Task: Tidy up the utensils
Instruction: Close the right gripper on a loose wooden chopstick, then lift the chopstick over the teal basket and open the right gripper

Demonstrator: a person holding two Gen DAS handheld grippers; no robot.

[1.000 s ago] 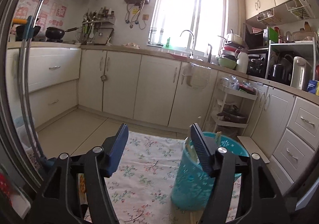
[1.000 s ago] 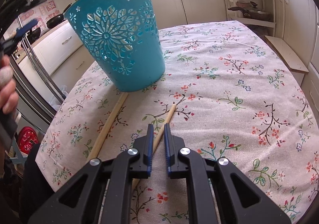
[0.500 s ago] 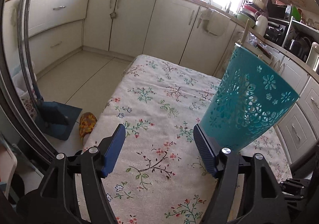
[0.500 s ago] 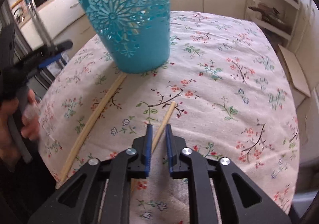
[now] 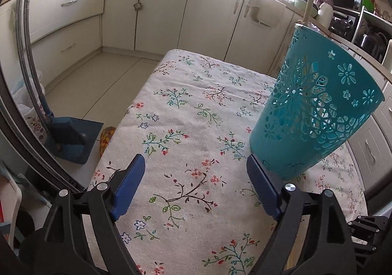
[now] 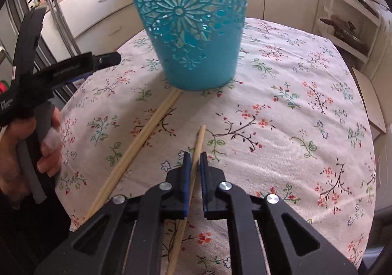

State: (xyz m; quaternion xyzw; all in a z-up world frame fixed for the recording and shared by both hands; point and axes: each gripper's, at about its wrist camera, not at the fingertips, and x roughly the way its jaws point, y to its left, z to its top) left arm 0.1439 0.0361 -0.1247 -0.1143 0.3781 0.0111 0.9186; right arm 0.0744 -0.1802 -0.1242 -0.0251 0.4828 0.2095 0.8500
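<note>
The right gripper [image 6: 193, 164] has just clamped on the near chopstick [image 6: 199, 139] lying before the teal basket [image 6: 188, 22], while the left gripper [image 5: 196, 186], lowered beside it, has spread wide and empty, readying the lift.

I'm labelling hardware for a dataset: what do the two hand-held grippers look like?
Both are matte black plastic frames with silver pivot bolts and two fingers faced with ribbed blue pads. The left hand-held gripper shows this, as does the right hand-held gripper. From the side, the left one has a grey handle and small white lettering. No cables or sleeves are visible.
</note>
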